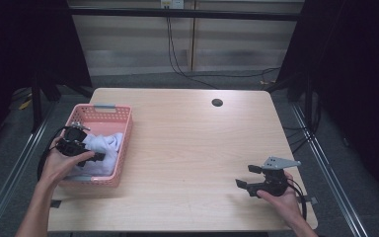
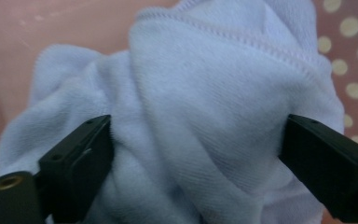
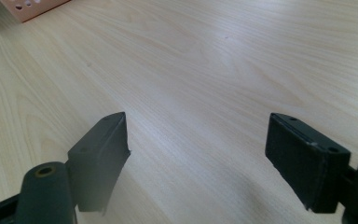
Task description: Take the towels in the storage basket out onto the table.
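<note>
The left gripper (image 1: pixel 94 157) hangs inside the pink basket (image 1: pixel 125 143) with its jaws spread wide on either side of a bunched fold of the white towel (image 2: pixel 205 107); whether the pads touch the fabric I cannot tell. If they close on so fat a fold, they may pinch only the outer layer and the cloth could slide out on lifting. A snag might also drag the light basket across the counter (image 1: pixel 187 143). The towel is soft terry with a stitched hem, crumpled in the basket. The right gripper (image 1: pixel 249 178) rests low over the bare counter, jaws apart and empty.
</note>
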The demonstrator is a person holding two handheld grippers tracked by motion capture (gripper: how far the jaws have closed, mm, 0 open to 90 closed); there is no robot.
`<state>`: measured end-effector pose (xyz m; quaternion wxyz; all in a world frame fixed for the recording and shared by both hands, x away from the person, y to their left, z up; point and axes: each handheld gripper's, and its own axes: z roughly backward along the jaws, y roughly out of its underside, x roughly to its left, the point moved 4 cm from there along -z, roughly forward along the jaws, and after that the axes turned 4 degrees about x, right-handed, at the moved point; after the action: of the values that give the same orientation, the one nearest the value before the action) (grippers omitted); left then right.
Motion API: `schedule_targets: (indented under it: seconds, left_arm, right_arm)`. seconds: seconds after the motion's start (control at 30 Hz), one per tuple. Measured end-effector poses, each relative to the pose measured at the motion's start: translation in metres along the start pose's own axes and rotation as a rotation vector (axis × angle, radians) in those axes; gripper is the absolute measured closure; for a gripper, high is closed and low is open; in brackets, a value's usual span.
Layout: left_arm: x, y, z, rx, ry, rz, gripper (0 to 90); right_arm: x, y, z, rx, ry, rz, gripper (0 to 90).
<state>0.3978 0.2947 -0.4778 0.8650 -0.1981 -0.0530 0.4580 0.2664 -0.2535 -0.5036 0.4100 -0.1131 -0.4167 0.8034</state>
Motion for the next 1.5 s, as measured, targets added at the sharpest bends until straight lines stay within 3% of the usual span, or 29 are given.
schedule_targets:
  seconds: [0.17, 0.4, 0.53, 0.6, 0.77, 0.83, 0.9, 1.0, 1.17, 1.27, 1.5]
  left_arm:
    - [0.000, -0.002, -0.008, 0.094, 0.000, -0.012, 0.0]
    - [0.004, -0.008, -0.019, 0.148, 0.020, 0.012, 0.0]
    - [0.004, -0.010, -0.027, 0.214, 0.036, -0.016, 0.0]
    - [0.004, -0.011, -0.029, 0.225, 0.035, -0.027, 0.0]
    - [0.002, -0.012, -0.034, 0.269, 0.002, -0.043, 0.0]
    - [0.002, -0.014, -0.035, 0.285, -0.016, -0.030, 4.0]
    - [0.000, -0.017, -0.037, 0.312, -0.042, -0.044, 8.2]
    - [0.000, -0.017, -0.035, 0.302, -0.041, -0.035, 12.8]
    - [0.001, -0.018, -0.030, 0.277, -0.034, -0.043, 35.8]
    - [0.001, -0.018, -0.029, 0.247, -0.035, -0.028, 41.6]
    - [0.004, -0.018, -0.024, 0.231, -0.016, -0.021, 49.6]
  right_arm:
    - [0.000, 0.001, -0.002, 0.010, -0.006, 0.004, 20.8]
    - [0.000, 0.001, -0.003, 0.012, -0.008, 0.003, 20.9]
    - [0.000, 0.001, -0.003, 0.016, -0.011, 0.008, 22.7]
    - [0.000, 0.000, -0.003, 0.016, -0.011, 0.008, 22.8]
    - [0.000, 0.000, -0.003, 0.018, -0.012, 0.010, 22.9]
    - [0.000, 0.000, -0.003, 0.017, -0.012, 0.010, 22.9]
    - [0.000, 0.001, -0.003, 0.021, -0.012, 0.007, 23.2]
    - [0.001, 0.001, -0.002, 0.021, -0.014, 0.011, 23.3]
    - [-0.001, 0.001, -0.003, 0.022, -0.012, 0.007, 23.1]
    - [-0.001, 0.000, -0.004, 0.023, -0.007, 0.004, 23.0]
    - [-0.003, -0.001, -0.004, 0.024, 0.001, -0.002, 23.1]
